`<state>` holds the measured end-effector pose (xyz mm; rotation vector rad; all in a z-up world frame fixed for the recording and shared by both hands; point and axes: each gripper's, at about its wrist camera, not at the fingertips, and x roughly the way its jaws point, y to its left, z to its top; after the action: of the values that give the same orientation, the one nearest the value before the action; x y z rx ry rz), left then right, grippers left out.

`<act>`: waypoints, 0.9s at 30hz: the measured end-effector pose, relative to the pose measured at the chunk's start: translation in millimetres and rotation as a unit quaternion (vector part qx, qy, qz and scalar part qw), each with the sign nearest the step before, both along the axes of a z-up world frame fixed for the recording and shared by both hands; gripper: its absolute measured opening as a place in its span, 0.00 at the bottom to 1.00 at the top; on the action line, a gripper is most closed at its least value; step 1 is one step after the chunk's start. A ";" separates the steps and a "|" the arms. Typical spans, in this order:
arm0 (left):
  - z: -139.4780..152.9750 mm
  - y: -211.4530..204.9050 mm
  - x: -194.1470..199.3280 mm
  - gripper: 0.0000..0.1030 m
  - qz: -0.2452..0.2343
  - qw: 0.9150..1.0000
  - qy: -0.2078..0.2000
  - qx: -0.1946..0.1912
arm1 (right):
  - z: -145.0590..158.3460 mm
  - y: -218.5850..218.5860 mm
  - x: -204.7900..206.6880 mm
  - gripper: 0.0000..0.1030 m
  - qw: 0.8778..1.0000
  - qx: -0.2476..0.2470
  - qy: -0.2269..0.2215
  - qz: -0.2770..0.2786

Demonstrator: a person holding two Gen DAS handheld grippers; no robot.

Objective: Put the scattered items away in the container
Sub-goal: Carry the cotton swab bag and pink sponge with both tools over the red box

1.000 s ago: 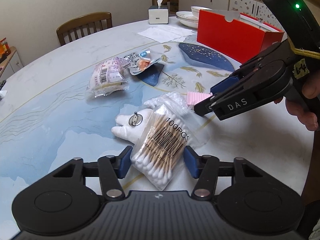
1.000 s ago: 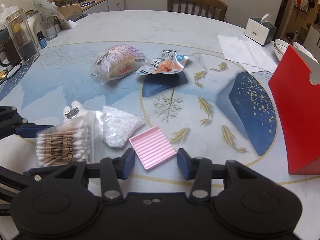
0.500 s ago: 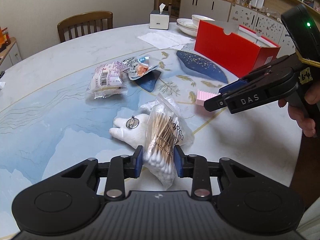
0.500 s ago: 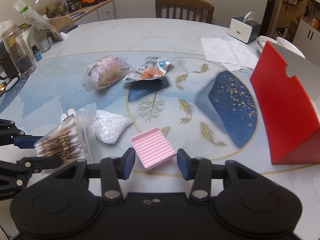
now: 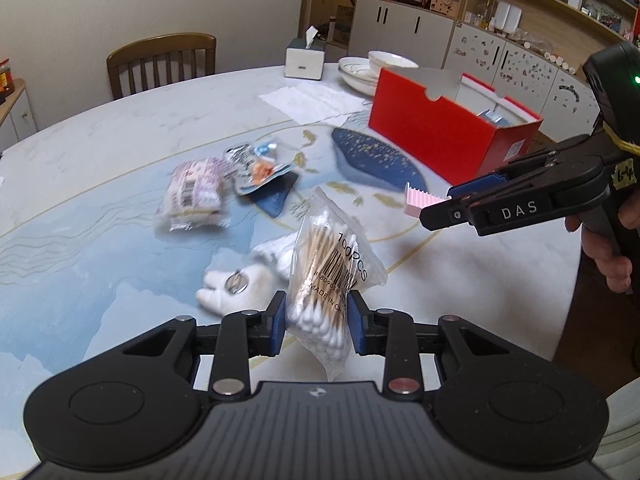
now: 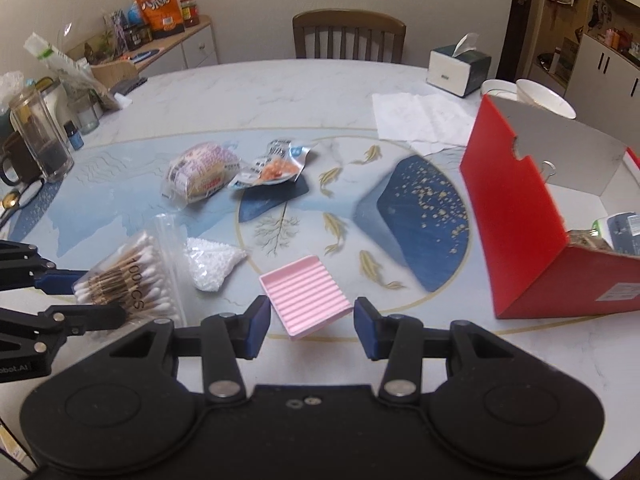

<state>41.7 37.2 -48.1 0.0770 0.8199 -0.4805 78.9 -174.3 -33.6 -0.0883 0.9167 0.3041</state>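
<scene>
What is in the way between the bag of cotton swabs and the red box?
Nothing solid seems to block it. The left gripper holds the cotton swab bag above the table; the right gripper with the pink tray hovers near the path to the red box.

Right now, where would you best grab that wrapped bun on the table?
Probably from above, pinching the bun across its plump middle, with the jaws on its long sides. It lies flat on the table, its crimped ends look thin, and the foil packet crowds its right end.
</scene>
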 end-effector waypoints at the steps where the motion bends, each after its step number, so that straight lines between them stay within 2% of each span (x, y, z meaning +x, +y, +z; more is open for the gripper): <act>1: 3.0 -2.8 1.2 0.29 -0.002 1.000 -0.001 -0.002 | 2.6 -2.3 -0.7 0.43 1.000 0.000 -0.002 -0.001; 16: 36.1 -54.7 20.9 0.29 -0.030 0.999 -0.023 -0.020 | 39.0 -59.7 -2.6 0.43 0.998 0.031 -0.028 -0.045; 27: 49.4 -103.6 41.6 0.29 -0.047 0.998 -0.034 -0.032 | 56.0 -115.2 10.9 0.43 0.995 0.040 -0.049 -0.077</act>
<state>83.3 -66.4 1.3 0.0736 0.7359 -0.5901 89.7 -289.4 22.4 0.0401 0.8081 0.1917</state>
